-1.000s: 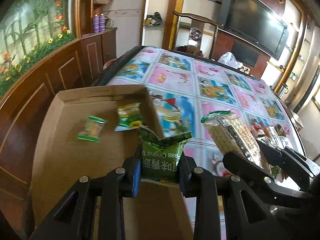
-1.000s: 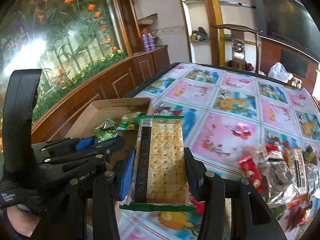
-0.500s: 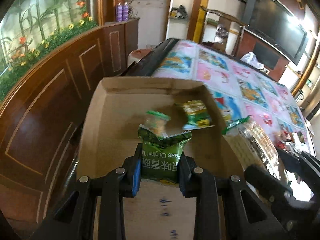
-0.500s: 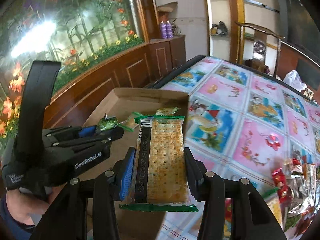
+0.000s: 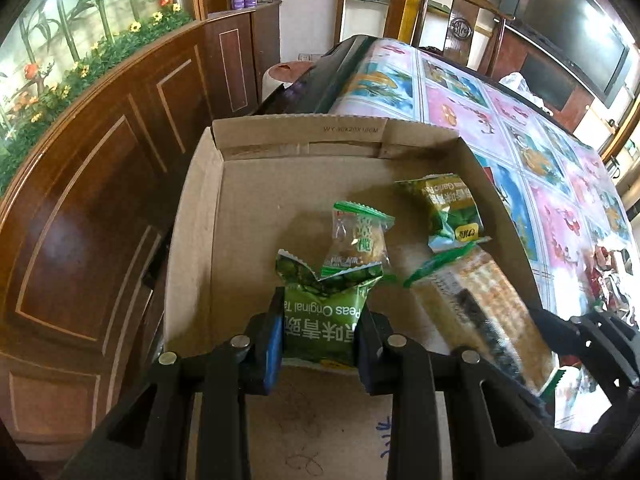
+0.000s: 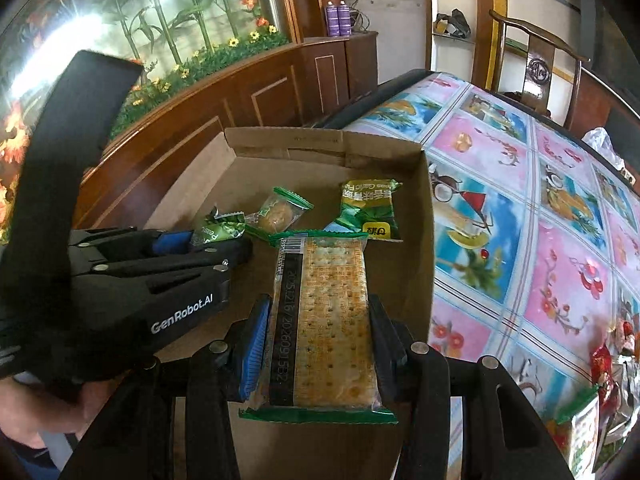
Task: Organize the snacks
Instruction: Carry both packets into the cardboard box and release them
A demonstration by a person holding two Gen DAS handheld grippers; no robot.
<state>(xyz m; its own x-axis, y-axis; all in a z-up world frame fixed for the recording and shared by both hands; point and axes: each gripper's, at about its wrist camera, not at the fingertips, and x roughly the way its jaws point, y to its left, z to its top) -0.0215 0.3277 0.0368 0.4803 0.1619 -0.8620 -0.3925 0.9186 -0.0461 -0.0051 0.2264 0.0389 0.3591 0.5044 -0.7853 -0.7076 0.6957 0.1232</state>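
Note:
My left gripper (image 5: 320, 336) is shut on a green pea snack bag (image 5: 326, 320) and holds it over the open cardboard box (image 5: 192, 240). My right gripper (image 6: 320, 344) is shut on a cracker pack (image 6: 326, 320), also over the box (image 6: 424, 240). The cracker pack shows blurred at the right of the left wrist view (image 5: 480, 312). The left gripper and its pea bag (image 6: 220, 228) show at the left of the right wrist view. In the box lie a small clear-wrapped biscuit (image 5: 360, 240) and a green garlic pea bag (image 5: 452, 212).
The box sits at the left edge of a table with a colourful patterned cloth (image 6: 540, 220). A pile of loose snacks (image 6: 612, 380) lies at the right on the cloth. A wooden panelled wall (image 5: 100, 180) runs along the left.
Both grippers have moved left from above the cloth to over the box, each still holding its snack. The box now fills the middle of both views.

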